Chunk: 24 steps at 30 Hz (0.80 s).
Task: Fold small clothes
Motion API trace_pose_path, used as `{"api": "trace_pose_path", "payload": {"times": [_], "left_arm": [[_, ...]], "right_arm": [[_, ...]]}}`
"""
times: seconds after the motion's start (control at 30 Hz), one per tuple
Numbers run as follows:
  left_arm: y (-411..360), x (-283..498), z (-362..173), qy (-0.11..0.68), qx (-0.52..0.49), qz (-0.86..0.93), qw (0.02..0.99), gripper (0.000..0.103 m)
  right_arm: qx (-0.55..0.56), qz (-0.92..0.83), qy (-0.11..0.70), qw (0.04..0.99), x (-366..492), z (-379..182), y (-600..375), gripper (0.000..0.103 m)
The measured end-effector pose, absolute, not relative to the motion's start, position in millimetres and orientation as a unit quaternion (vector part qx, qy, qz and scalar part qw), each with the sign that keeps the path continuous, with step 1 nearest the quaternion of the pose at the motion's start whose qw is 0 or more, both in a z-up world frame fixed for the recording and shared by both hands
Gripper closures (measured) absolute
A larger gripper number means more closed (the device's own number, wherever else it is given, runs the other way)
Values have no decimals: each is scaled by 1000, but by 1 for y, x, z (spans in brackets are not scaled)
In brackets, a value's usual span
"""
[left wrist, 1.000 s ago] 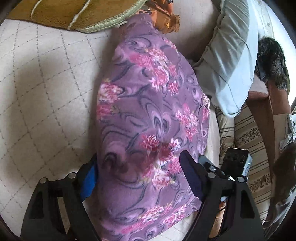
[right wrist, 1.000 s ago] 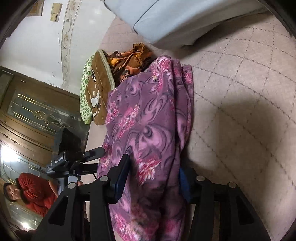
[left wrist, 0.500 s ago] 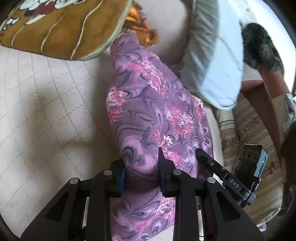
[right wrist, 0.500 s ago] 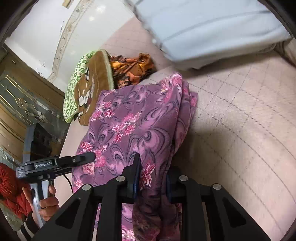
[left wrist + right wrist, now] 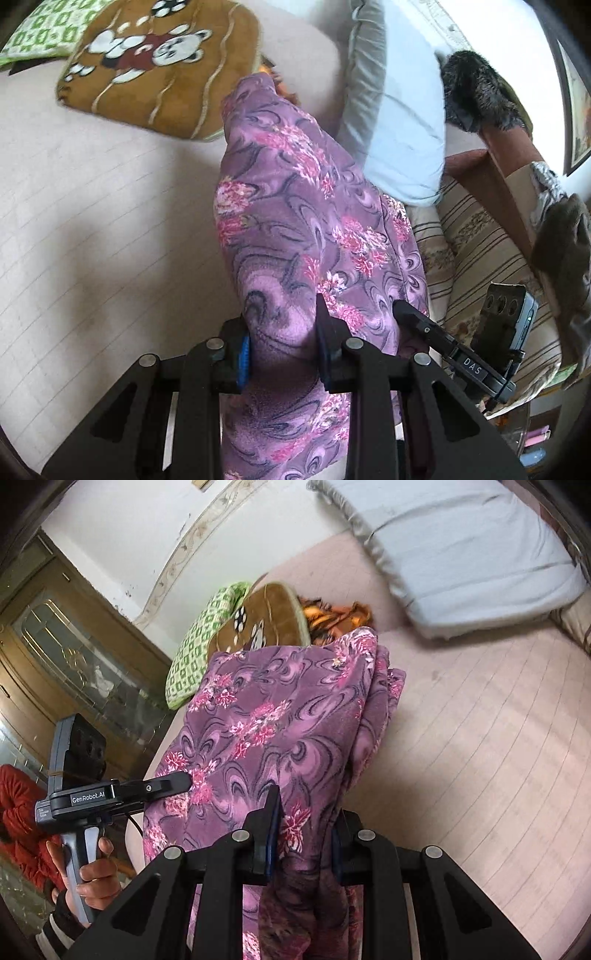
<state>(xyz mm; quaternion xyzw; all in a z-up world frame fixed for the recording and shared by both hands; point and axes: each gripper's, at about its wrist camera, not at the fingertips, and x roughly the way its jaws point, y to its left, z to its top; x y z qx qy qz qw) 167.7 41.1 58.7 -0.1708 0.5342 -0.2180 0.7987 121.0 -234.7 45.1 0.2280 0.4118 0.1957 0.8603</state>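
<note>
Both grippers, left gripper [image 5: 282, 341] and right gripper [image 5: 304, 834], clamp the purple floral garment [image 5: 295, 221] lifted off the bed [image 5: 92, 240]; fold step underway, next likely carry edge over.

Daylight floods in from my left wrist view's upper right, blowing out the window [image 5: 554, 74] to white. Soft shadow under the purple garment [image 5: 295, 221] on the bed cover [image 5: 92, 221]. Motion blur smears the pale pillow [image 5: 461, 554] and the cover's lines. Heavy fisheye bending, black vignette in every corner.
</note>
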Motion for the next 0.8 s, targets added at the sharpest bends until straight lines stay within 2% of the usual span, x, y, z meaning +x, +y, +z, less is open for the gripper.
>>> {"api": "trace_pose_path", "payload": {"times": [0.3, 0.4, 0.43, 0.47, 0.5, 0.63, 0.73, 0.8], "left_arm": [[55, 160, -15, 564, -139, -183, 793, 77], [58, 161, -46, 576, -128, -171, 789, 67], [62, 161, -50, 575, -138, -172, 788, 63], [66, 161, -52, 575, -155, -177, 784, 62], [72, 161, -51, 576, -170, -183, 779, 62], [98, 153, -26, 551, -181, -184, 793, 65], [101, 152, 5, 514, -197, -199, 810, 65], [90, 158, 17, 499, -196, -210, 818, 62]], "right_arm": [[226, 181, 462, 838, 127, -22, -207, 80], [205, 173, 482, 834, 131, -49, -205, 76], [206, 174, 476, 837, 130, -56, -208, 69], [215, 174, 472, 837, 130, -59, -214, 61], [228, 172, 472, 834, 130, -62, -220, 58], [274, 152, 469, 826, 125, -56, -247, 57], [299, 122, 422, 847, 123, -29, -264, 55], [269, 153, 397, 864, 126, -9, -248, 55]]}}
